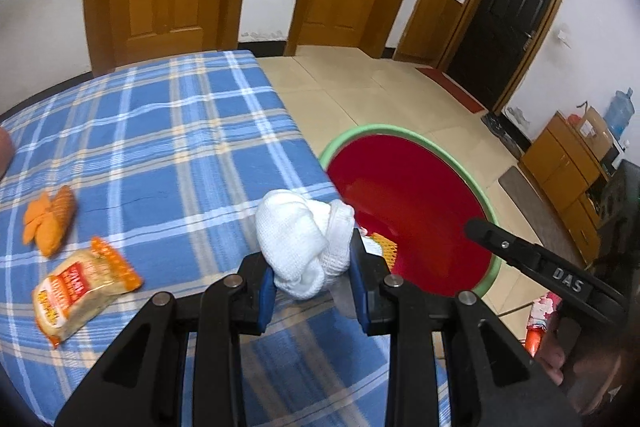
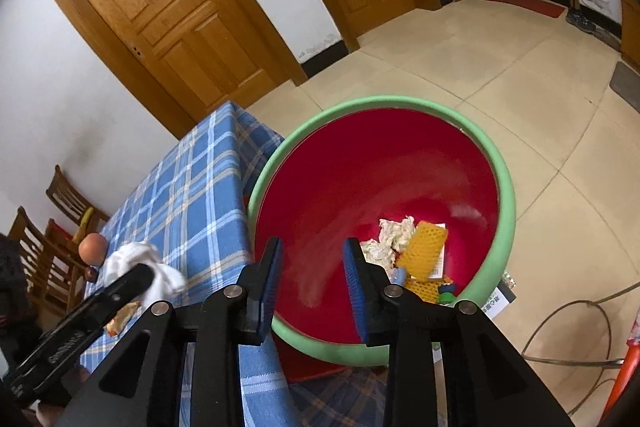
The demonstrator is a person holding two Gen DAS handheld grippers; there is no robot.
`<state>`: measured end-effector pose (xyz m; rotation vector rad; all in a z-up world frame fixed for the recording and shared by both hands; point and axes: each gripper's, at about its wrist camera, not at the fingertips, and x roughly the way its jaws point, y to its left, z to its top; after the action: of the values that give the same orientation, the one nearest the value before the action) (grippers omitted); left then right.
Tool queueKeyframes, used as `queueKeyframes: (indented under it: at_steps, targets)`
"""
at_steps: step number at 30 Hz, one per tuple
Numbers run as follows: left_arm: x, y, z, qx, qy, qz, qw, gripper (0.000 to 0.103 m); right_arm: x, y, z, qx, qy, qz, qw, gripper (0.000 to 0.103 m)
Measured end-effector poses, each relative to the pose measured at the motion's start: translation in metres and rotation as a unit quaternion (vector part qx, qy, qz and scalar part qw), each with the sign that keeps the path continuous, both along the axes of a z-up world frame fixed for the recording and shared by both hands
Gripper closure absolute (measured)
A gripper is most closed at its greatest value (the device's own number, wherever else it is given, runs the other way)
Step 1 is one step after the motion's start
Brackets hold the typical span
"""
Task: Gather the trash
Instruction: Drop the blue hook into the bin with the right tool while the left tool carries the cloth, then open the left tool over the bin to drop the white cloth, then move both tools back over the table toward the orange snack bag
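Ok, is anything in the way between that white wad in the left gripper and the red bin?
Nothing visible. The wad sits near the table edge, with the open bin just beyond; the right gripper hovers over it, empty.

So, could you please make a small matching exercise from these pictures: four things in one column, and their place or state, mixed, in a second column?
Things:
1. white cloth
2. snack packet
3. yellow foam net
4. right gripper

Place or state:
A. inside the red basin
B. open and holding nothing
C. lying on the checked tablecloth
D. clamped in the left gripper

Pairs: 1-D, 2-C, 3-A, 4-B
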<state>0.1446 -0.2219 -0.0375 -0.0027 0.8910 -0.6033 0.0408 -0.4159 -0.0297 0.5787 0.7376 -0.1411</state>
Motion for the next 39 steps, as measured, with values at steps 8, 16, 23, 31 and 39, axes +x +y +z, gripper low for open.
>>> queueKeyframes:
  at_steps: [8, 16, 23, 31, 39]
  targets:
    - [0.001, -0.042, -0.006, 0.014, 0.003, -0.038, 0.9992, 0.072, -0.023, -0.016, 0.015, -0.025, -0.029, -0.043, 0.998, 0.065]
    - [0.008, -0.079, -0.011, 0.011, 0.008, -0.075, 0.9971, 0.064, -0.041, -0.037, 0.013, -0.020, -0.033, -0.082, 0.996, 0.063]
    - [0.005, -0.080, -0.005, 0.009, -0.001, -0.074, 0.9972, 0.046, -0.045, -0.043, 0.008, -0.014, -0.031, -0.087, 0.996, 0.061]
    - [0.004, -0.042, 0.000, 0.007, -0.007, -0.036, 0.9993, 0.046, -0.045, -0.032, 0.009, -0.010, -0.037, -0.082, 0.996, 0.053]
    - [0.000, 0.019, 0.006, 0.010, -0.020, 0.019, 0.9996, 0.046, -0.040, -0.004, 0.012, -0.009, -0.038, -0.050, 0.998, 0.048]
